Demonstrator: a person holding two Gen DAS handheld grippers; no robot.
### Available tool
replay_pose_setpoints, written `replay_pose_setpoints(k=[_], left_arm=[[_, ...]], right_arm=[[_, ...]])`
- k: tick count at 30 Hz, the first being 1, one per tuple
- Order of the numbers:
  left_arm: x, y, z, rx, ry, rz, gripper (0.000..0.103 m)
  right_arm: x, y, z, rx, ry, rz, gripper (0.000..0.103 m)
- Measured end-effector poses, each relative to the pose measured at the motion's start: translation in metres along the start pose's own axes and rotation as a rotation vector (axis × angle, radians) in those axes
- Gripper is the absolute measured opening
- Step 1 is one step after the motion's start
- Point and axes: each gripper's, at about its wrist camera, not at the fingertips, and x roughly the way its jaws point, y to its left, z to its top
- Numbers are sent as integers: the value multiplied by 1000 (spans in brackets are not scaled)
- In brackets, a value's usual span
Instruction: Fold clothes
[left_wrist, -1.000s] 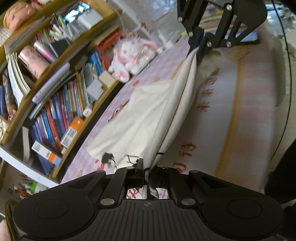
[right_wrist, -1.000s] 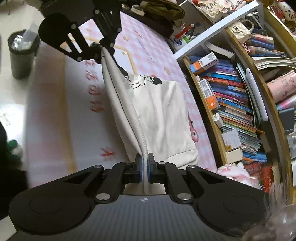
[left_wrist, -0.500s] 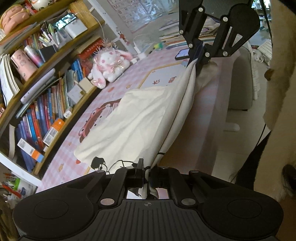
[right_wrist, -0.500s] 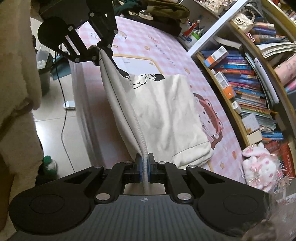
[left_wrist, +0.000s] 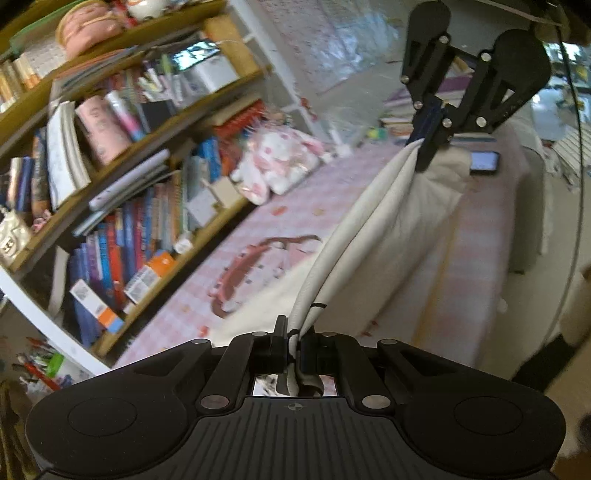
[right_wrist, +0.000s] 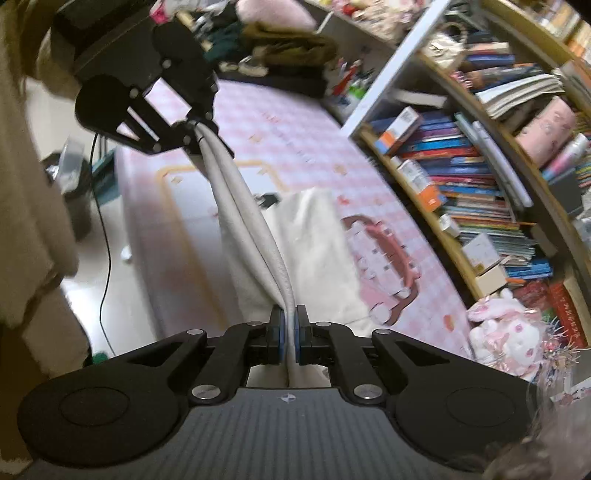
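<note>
A cream garment (left_wrist: 399, 206) with a small black cartoon print hangs stretched between my two grippers above a pink checked bed cover (left_wrist: 266, 236). My left gripper (left_wrist: 293, 338) is shut on one end of its ribbed hem. My right gripper (right_wrist: 290, 325) is shut on the other end of the same hem (right_wrist: 255, 236). Each wrist view shows the other gripper across the taut edge: the right gripper (left_wrist: 430, 147) at top right, the left gripper (right_wrist: 199, 142) at top left. The lower part of the garment (right_wrist: 317, 258) still trails on the cover.
A curved wooden bookshelf (left_wrist: 122, 206) packed with books runs along the far side of the bed. A pink and white plush toy (left_wrist: 280, 166) lies at its foot. A phone (left_wrist: 484, 161) rests on the cover. A person's cream fleece sleeve (right_wrist: 22, 206) and floor with a black cable (right_wrist: 107, 258) are near.
Both grippers have risen with the hem held between them, lifting more of the garment off the cover. More of the pink cartoon print on the cover now shows beneath it.
</note>
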Motion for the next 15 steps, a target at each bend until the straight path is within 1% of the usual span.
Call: replay_pose_setpoints(k=[7, 15], left_arm=[[34, 20, 14, -80, 42, 29, 6], [75, 36, 21, -108, 121, 10, 8]], right_arm=[[16, -41, 5, 30, -42, 7, 5], [52, -86, 0, 67, -67, 50, 5]])
